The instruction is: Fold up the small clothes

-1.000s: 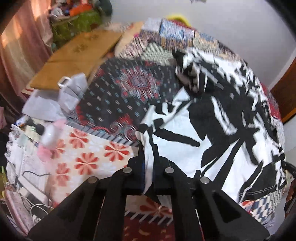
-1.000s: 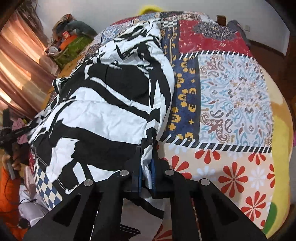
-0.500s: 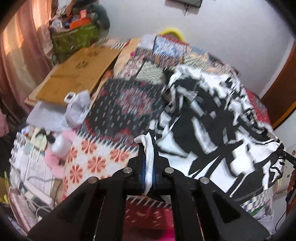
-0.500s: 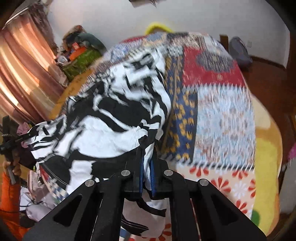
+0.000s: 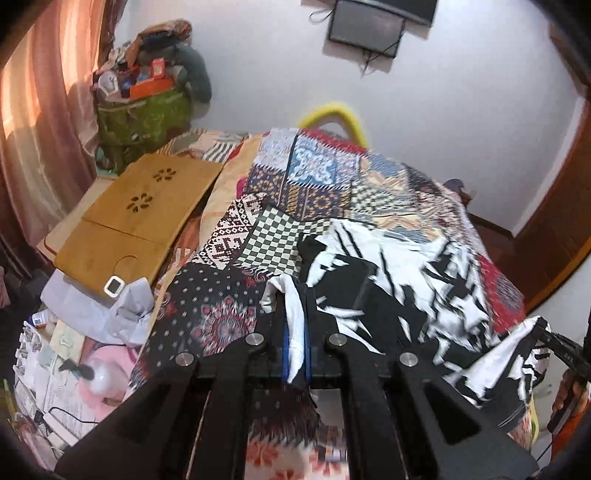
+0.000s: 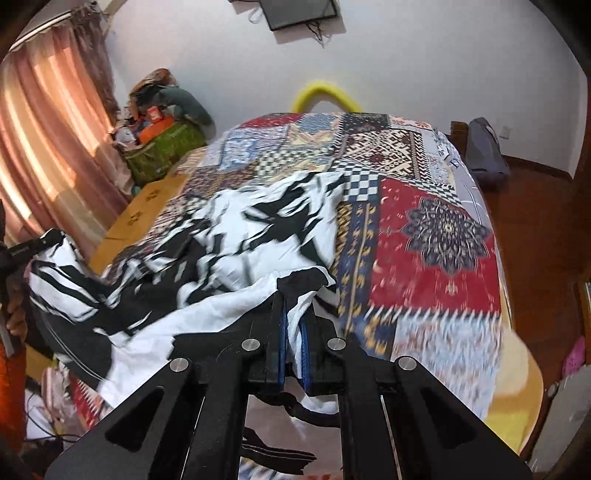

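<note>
Over the bed's near edge, the left gripper and right gripper each pinch a corner of the black-and-white garment, lifted and stretched between them; no fold looks made, so folding remains.

Spread across the bed: a garment, one corner pinched in the left hand-held gripper, another in the right hand-held gripper. Beside the bed on its left, a wooden lap desk. Behind that, by the curtain, a stuffed bag. On the wall beyond the bed, a mounted screen.
</note>
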`<state>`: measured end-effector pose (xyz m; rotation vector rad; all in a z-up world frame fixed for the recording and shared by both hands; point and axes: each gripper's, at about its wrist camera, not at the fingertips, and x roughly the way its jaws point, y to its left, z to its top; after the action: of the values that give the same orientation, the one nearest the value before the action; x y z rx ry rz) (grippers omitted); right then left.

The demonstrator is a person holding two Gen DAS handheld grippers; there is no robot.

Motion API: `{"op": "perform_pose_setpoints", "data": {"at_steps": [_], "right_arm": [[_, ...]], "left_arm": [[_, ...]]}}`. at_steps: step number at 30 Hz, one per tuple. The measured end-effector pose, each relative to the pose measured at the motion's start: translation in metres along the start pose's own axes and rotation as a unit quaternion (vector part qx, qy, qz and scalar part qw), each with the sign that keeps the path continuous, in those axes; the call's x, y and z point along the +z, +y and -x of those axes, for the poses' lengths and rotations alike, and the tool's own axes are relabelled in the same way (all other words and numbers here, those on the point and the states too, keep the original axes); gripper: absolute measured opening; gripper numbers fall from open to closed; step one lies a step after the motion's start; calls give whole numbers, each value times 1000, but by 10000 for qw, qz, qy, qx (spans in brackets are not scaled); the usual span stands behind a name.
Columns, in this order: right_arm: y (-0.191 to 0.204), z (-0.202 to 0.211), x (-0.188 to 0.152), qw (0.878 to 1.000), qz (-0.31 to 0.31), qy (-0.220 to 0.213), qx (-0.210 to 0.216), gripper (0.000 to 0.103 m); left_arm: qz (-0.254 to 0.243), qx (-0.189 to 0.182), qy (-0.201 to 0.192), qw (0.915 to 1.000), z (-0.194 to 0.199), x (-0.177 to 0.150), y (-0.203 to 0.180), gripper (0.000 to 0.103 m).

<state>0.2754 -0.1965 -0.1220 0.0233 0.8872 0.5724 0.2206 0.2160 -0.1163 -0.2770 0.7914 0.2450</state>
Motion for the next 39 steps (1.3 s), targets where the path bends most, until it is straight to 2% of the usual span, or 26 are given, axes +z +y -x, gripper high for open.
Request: {"op": "perform_pose_setpoints", "data": {"at_steps": [4,6,9,12,15,17,19,21,23,25,28,30,35,39], "right_arm": [[-25,-46,18,9991,-218,340,-162,6],[-37,-64,20,9979,-345,501,-215,6],[-57,-87,17,9950,-626,758,-185,7],[-60,-91,14,9953,-528,792,-162,12],[-57,-76,17,9967,-428,628,-290,20],[-58,-66,20,9972,-413,512,-350,21],[-59,-49,23,9978,-432,374,-348,21],[-58,-35,22,9979,-434,266,-395,28],[-57,-25,19,9981,-375,169,-467,38],[-52,-14,10,9981,-218,128,-569,44],[-47,-13,-6,9973,-34,269,-681,48],[-44,-16,-15,9963,65,388,-766,48],[-41,-29,-39,9937,203,787,-775,48],[-29,-42,-46,9921,374,952,-729,48]], "left_arm": [[183,485,356,9980,-67,12,10,5],[331,715,659,9947,-105,9,22,5],[498,726,1194,9889,-153,-5,39,5],[327,699,1509,9855,-178,-18,40,5],[129,740,1488,9860,-175,-19,34,8],[29,707,1389,9878,-164,-13,30,14],[-11,567,1164,9916,-143,-5,30,30],[-38,548,868,9947,-123,1,29,63],[-110,612,541,9966,-102,2,30,71],[-210,701,490,9961,-88,-4,33,72],[-259,799,694,9940,-86,-18,43,72],[-219,890,864,9920,-89,-30,52,72],[74,765,1184,9900,-97,-56,69,72],[5,749,1360,9879,-108,-68,66,72]]}}
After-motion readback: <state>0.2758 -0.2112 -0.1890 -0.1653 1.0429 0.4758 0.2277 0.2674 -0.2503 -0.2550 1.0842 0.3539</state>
